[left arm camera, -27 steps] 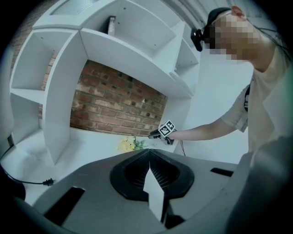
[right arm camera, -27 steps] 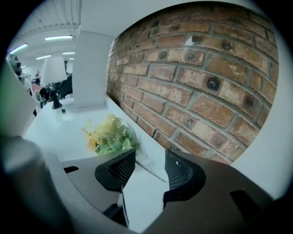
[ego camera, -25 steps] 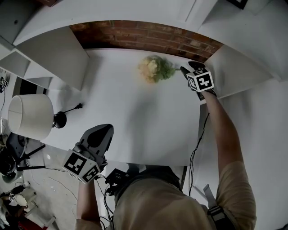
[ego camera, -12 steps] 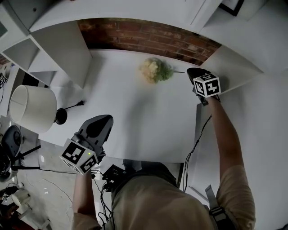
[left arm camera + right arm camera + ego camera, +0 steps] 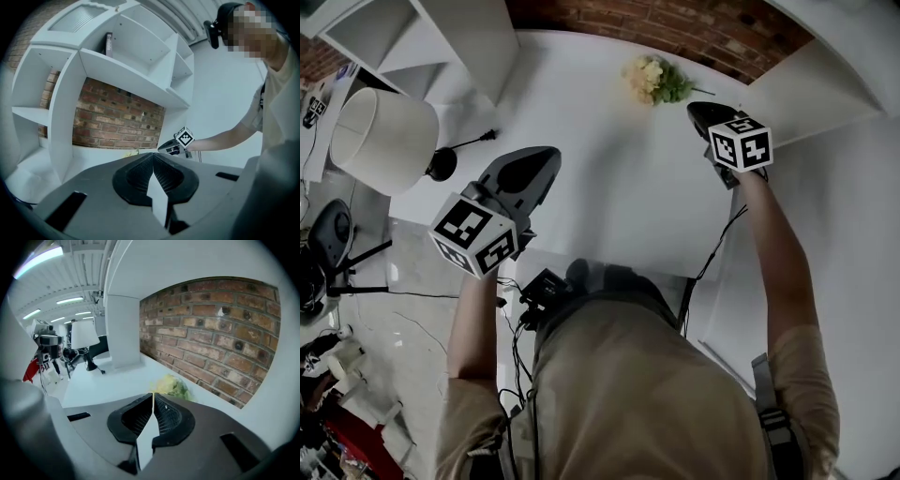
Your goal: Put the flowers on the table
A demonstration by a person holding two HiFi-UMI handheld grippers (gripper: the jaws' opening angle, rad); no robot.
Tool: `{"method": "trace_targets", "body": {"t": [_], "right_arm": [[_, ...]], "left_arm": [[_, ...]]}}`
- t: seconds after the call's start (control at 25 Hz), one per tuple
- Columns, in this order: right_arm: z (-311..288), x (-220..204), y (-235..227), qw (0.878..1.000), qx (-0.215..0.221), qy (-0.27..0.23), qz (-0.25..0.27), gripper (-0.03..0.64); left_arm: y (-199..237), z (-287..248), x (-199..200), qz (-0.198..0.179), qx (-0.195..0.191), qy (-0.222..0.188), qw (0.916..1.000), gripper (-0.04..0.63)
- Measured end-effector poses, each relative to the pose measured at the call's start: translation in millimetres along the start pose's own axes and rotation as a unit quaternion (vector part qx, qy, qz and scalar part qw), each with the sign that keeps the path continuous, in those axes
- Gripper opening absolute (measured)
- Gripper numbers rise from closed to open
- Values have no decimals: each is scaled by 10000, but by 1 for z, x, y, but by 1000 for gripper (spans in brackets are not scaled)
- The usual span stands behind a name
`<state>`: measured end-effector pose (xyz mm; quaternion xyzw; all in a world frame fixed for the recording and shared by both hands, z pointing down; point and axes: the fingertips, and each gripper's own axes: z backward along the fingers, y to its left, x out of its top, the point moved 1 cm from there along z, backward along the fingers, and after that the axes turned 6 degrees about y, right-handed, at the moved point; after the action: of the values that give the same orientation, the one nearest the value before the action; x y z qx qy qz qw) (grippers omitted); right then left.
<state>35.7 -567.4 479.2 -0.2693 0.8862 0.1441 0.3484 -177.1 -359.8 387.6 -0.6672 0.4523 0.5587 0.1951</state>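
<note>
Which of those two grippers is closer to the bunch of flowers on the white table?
The right. The right gripper is just beside the flowers, at their stem end, jaws shut and empty. The left gripper is far back, over the table's near side.

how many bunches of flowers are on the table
1. The flowers lie at the table's far side by the brick wall, close to the right gripper; no other bunch shows.

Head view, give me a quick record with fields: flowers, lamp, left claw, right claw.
flowers: lying on the table by the brick wall, not held
lamp: white shade, at the table's left end
left claw: shut, empty, near the table's front edge
right claw: shut, empty, beside the flowers, not touching
</note>
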Motion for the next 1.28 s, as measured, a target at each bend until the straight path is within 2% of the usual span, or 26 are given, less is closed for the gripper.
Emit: {"method": "trace_targets", "body": {"t": [0.36,0.64,0.88,1.28], "right_arm": [[6,23,74,9986,293,-430,92,23],[38,37,123,9928,680,-974,-177,23],[65,44,168,9750,1113,-1687,-920,23],[112,45,213,9541,1407,-2186,-1490,23]], "left_arm": [[1,13,-14,-86,81,-2,9999,9],[-7,24,-4,-576,296,-237,9976,9],[-21,31,3,-764,186,-357,9963,8],[-39,47,-4,-675,50,-488,9965,8]]}}
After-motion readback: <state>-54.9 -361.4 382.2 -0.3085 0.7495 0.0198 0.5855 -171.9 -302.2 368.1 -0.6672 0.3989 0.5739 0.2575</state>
